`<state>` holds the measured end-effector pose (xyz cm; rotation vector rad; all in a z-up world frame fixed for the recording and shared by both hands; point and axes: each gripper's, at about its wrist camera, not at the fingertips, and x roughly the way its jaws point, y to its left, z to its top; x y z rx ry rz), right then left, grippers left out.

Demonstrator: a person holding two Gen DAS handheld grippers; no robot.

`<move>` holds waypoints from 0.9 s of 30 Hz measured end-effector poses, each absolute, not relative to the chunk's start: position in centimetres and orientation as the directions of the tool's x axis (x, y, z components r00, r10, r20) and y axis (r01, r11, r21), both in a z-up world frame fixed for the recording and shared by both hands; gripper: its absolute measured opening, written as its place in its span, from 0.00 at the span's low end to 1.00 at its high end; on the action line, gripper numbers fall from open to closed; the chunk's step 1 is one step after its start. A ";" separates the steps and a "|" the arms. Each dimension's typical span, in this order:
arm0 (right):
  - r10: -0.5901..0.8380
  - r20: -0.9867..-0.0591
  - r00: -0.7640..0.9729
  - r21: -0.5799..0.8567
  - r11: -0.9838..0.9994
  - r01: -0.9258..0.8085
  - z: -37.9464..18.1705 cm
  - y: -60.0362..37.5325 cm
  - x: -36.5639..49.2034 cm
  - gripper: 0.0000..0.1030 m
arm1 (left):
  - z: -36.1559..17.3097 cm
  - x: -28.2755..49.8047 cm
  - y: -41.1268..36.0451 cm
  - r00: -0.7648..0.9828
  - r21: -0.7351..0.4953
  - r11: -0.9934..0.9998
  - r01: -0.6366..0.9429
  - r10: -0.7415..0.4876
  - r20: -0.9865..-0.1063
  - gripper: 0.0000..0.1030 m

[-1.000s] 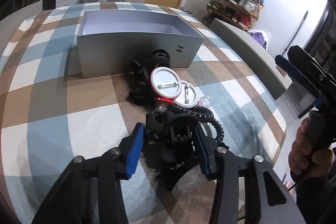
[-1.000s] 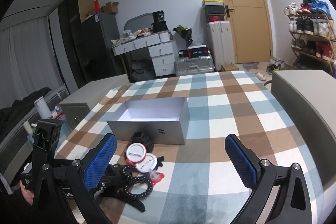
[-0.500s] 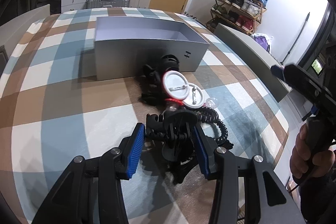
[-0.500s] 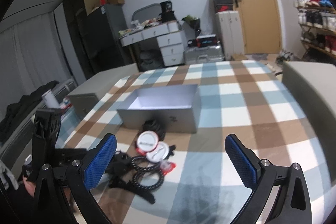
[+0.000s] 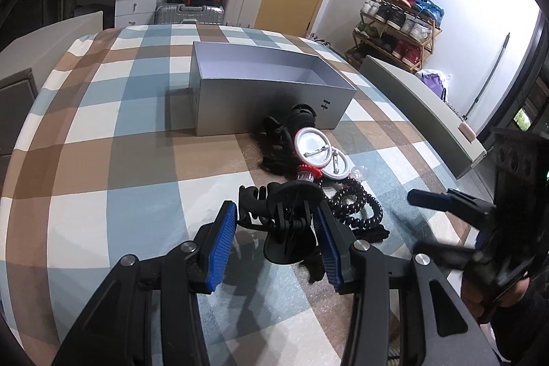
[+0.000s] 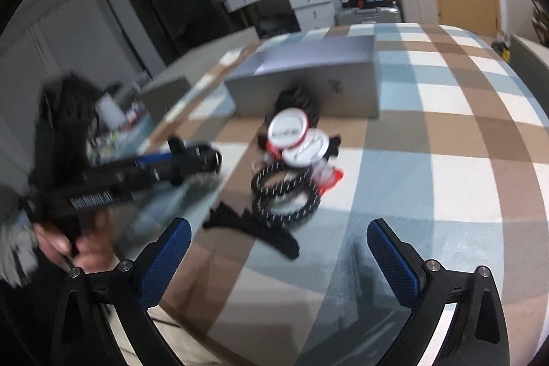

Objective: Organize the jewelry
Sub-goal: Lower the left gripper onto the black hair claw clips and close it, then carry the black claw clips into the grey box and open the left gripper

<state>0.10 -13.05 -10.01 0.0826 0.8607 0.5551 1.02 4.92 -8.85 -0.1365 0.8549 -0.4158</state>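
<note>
My left gripper [image 5: 274,215] is shut on a black hair claw clip [image 5: 290,225], held just above the checked cloth; the right wrist view shows it at the left [image 6: 192,160]. Beyond it lies a pile: two white round pin badges [image 5: 310,148] [image 6: 287,129], a black beaded loop [image 5: 357,204] [image 6: 284,194], a small red piece [image 6: 329,177] and more black clips [image 5: 302,115]. Behind the pile stands an open grey box [image 5: 271,105] [image 6: 308,91]. My right gripper [image 6: 278,225] is open, nothing between its pads, close in front of the pile; it appears blurred at the right [image 5: 429,198].
A checked cloth [image 5: 120,160] covers the table. A flat black piece [image 6: 260,228] lies nearest my right gripper. Grey cushioned seats [image 5: 422,105] flank the table. A hand [image 6: 82,249] holds the left gripper's handle. Drawers, suitcases and a shoe rack stand far behind.
My right gripper has dropped and tipped down toward the pile, which now fills its view. The left gripper keeps its hold on the clip and has shifted slightly.
</note>
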 end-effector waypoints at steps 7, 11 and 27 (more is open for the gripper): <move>0.409 -0.756 0.511 0.149 0.868 -0.474 -11.1 -10.5 0.1 0.84 | -8.7 0.7 5.6 0.591 -0.286 0.912 0.293 -0.408 -0.696 0.39; 0.387 -0.761 0.521 0.102 0.864 -0.493 -11.4 -9.6 0.1 0.72 | -8.7 0.5 5.8 0.594 -0.286 0.914 0.288 -0.405 -0.695 0.39; 0.399 -0.749 0.530 0.001 0.800 -0.600 -11.4 -7.8 -2.7 0.13 | -8.5 0.4 6.5 0.606 -0.288 0.919 0.271 -0.395 -0.691 0.39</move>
